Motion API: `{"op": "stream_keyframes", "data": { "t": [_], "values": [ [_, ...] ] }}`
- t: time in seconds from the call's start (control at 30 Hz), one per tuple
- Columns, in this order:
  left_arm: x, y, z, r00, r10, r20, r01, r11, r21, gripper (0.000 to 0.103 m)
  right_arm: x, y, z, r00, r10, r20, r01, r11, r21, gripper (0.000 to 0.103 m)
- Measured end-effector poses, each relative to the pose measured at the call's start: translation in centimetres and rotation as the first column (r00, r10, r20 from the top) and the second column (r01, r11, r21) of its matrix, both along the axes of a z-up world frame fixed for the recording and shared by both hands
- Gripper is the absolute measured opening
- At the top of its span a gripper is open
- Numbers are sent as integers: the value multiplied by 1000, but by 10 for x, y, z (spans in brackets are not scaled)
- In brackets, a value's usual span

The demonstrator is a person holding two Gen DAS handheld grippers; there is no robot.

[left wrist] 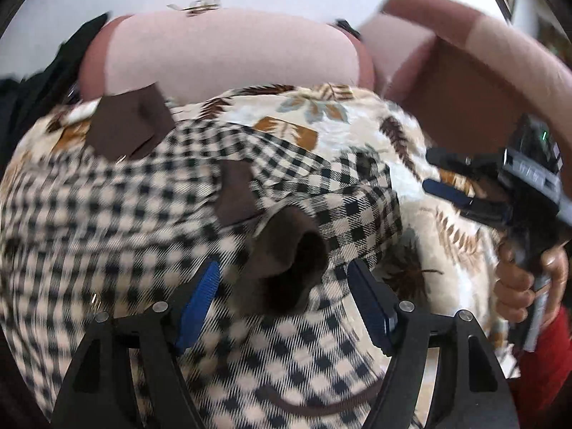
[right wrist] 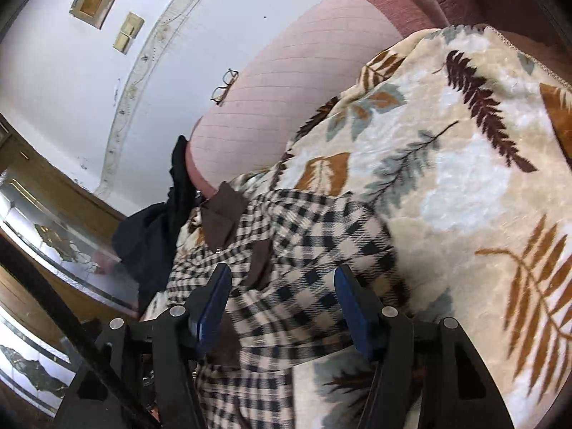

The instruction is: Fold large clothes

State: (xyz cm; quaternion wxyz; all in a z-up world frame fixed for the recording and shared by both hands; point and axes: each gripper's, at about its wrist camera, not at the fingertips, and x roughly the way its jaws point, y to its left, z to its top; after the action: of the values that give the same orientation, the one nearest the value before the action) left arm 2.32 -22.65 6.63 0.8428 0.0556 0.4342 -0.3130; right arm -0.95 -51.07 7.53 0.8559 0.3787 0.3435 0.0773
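Observation:
A large black-and-cream checked garment [left wrist: 125, 214] with brown trim lies crumpled on a leaf-print blanket [left wrist: 321, 118]. In the left wrist view my left gripper [left wrist: 282, 268] hangs open just above the garment's brown sleeve cuff [left wrist: 286, 243], pads apart on either side of it, not pressing. My right gripper [left wrist: 434, 173] shows at the right edge, open, over the blanket, held by a hand [left wrist: 514, 286]. In the right wrist view the right gripper [right wrist: 284, 273] stands open over the checked garment [right wrist: 321, 243], with nothing pinched; a brown collar flap [right wrist: 223, 211] lies beyond it.
The blanket [right wrist: 464, 143] covers a sofa seat with pink back cushions [left wrist: 232, 50] [right wrist: 286, 82]. Dark clothes [right wrist: 157, 232] are heaped at the sofa's left end. Glasses [right wrist: 223, 84] rest on the backrest. A red sleeve [left wrist: 547, 357] is at the lower right.

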Motion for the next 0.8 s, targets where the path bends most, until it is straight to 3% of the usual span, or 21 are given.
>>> {"op": "stream_keyframes", "data": {
  "t": [0.07, 0.1, 0.13, 0.17, 0.23, 0.37, 0.47, 0.6, 0.7, 0.8],
  "values": [
    [6, -18, -8, 1000, -23, 9, 23, 999, 49, 68, 3, -3, -6, 999, -30, -13, 30, 1000, -1, 65],
    [9, -26, -12, 999, -36, 5, 35, 996, 87, 33, 4, -5, -8, 999, -48, -22, 47, 999, -4, 65],
    [13, -33, -18, 999, -43, -10, 44, 990, 132, 5, 4, -9, -11, 998, -59, -30, 59, 998, -9, 65],
    [17, -35, -22, 999, -41, -30, 45, 985, 164, 4, 5, -10, -13, 997, -70, -39, 69, 997, -19, 65],
    [25, -26, -17, 1000, -18, -14, 20, 990, 137, 4, 7, -9, -16, 995, -84, -56, 81, 996, -49, 65],
    [54, 23, 23, 996, 84, 5, -84, 996, 36, 4, 10, -5, -15, 995, -84, -54, 79, 993, -83, 65],
    [80, 72, 50, 979, 192, 68, -195, 980, 36, 4, 14, 0, -13, 995, -90, -45, 86, 992, -91, 65],
    [119, 139, 56, 933, 344, 103, -353, 932, 81, 4, 26, 15, -15, 995, -81, -54, 75, 992, -99, 65],
    [146, 189, 40, 887, 453, 94, -462, 877, 134, 4, 41, 35, -20, 996, -44, -72, 36, 993, -114, 65],
    [166, 222, 18, 865, 500, 38, -498, 850, 168, 4, 53, 55, -27, 996, -1, -94, -12, 990, -141, 65]
  ]
}}
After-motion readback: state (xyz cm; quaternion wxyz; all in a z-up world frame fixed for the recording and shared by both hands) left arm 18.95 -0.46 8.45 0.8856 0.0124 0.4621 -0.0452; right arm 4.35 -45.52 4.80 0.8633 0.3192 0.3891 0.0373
